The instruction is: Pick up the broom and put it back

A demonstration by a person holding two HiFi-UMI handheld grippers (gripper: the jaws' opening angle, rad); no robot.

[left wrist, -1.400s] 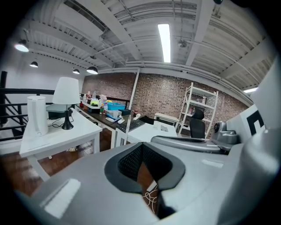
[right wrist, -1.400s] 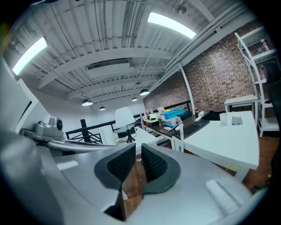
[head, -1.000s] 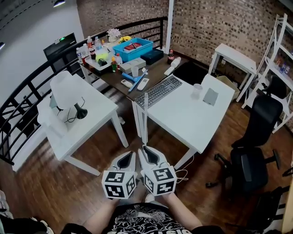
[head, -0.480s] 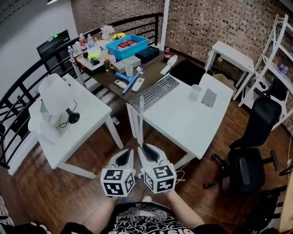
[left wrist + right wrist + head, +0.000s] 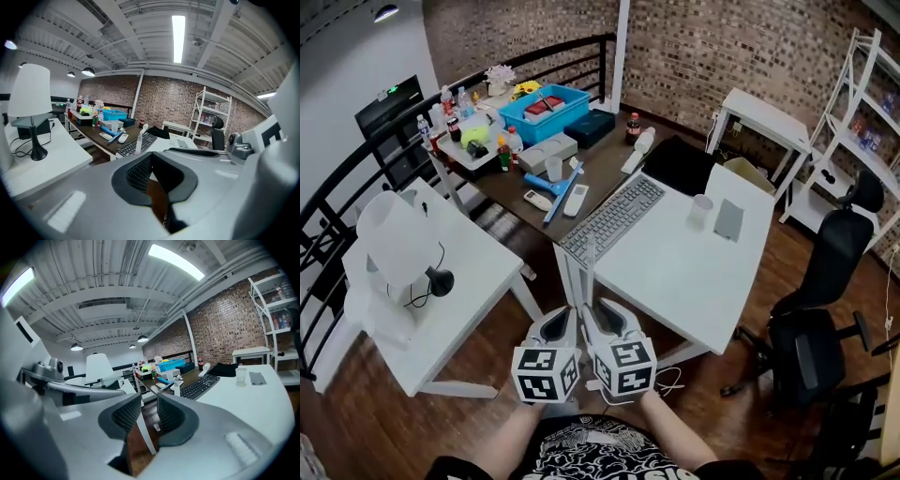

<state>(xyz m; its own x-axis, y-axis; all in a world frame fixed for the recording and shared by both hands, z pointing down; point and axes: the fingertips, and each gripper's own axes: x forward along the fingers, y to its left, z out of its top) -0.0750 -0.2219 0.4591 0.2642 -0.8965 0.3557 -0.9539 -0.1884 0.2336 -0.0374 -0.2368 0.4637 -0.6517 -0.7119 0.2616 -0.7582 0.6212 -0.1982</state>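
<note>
Both tables are sitting nearer and lower in the head view than a second ago, so the person is walking up to the gap between them; the lamp is drifting out to the left. The left gripper and right gripper are riding along side by side, low and close to the body. I am judging that they are being carried this way simply for the walk, since nothing is within reach yet. The left gripper's jaws are meeting at the tips with nothing in them; the right gripper's jaws have just been opening and are standing narrowly apart, with only floor and a desk leg showing through the gap.

No broom is showing plainly in any view; a blue long-handled thing is lying on the dark table just beside a white remote. It may be a hand brush, but I cannot tell, so finding the broom is looking like the step in hand.

A blue bin is crowding that table's far end; a keyboard is lying along the white desk. That desk's leg is standing straight ahead; the lamp table is closing the left, an office chair the right; a loose cable is trailing on the floor near the feet.
</note>
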